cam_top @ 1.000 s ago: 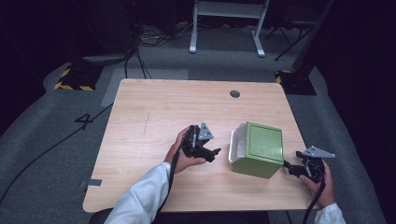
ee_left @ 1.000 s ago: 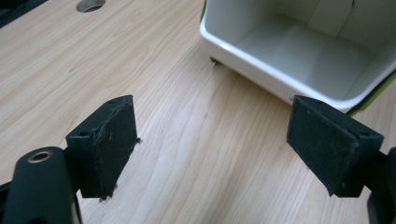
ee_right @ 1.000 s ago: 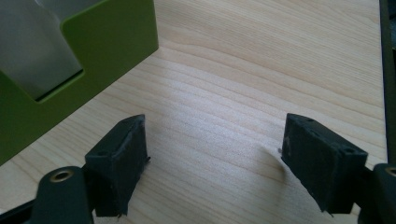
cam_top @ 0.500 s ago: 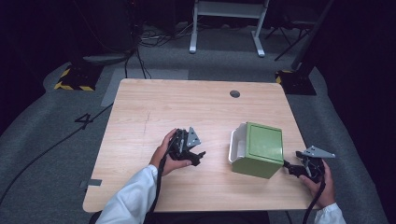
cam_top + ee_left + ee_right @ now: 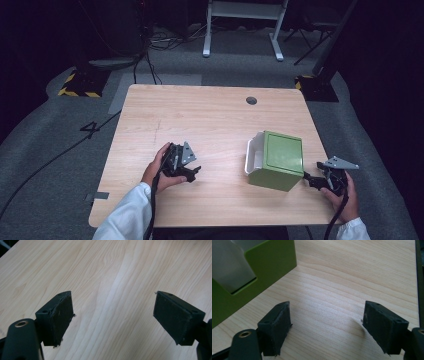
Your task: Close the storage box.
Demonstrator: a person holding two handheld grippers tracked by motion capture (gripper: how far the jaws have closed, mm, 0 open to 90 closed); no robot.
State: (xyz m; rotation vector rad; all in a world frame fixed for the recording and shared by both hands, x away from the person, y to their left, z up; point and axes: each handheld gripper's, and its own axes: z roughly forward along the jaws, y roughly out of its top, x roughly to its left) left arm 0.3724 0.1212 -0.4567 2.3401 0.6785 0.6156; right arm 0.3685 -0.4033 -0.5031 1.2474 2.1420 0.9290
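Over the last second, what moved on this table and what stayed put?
The left gripper drew away from the green box, sliding leftward across the table, jaws open and empty. The right gripper stayed beside the box, jaws open, and the box did not move.

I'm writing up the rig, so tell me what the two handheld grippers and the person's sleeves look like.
Both the left gripper and right gripper are black, each topped by a grey triangular plate and trailing a black cable. Their jaws carry flat, rectangular black pads. The sleeves are white.
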